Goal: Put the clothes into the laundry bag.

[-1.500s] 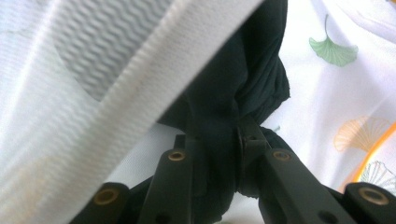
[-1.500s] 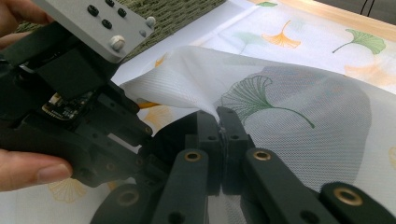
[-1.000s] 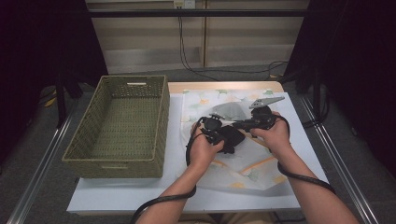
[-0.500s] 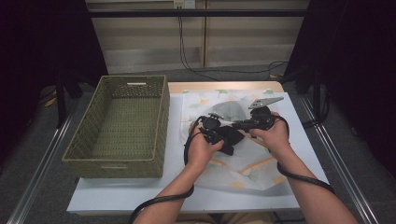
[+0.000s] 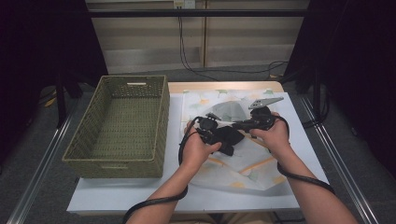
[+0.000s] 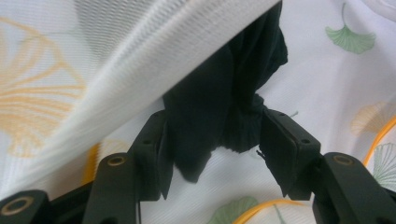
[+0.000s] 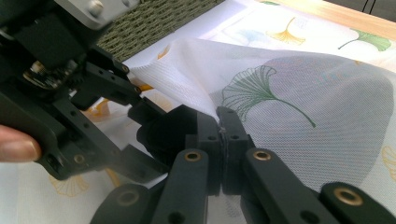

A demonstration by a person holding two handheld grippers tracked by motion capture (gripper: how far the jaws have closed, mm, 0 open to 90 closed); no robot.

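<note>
A white mesh bag (image 5: 243, 163) printed with ginkgo leaves lies on the table. My right gripper (image 7: 219, 123) is shut on the edge of the bag's mouth (image 7: 205, 100) and holds it lifted. A black cloth (image 6: 224, 93) hangs in that mouth under the raised mesh (image 6: 116, 70). My left gripper (image 6: 215, 140) has it between its jaws, which have just been opening. The cloth now sits loosely between the parted pads. In the high view the left gripper (image 5: 224, 139) and right gripper (image 5: 237, 125) meet over the bag, with the black cloth (image 5: 232, 135) between them.
An empty woven basket (image 5: 112, 161) stands to the left of the bag, close beside my left hand. The white table top (image 5: 140, 196) ends just in front of the forearms. Cables (image 5: 299, 177) trail from both grippers.
</note>
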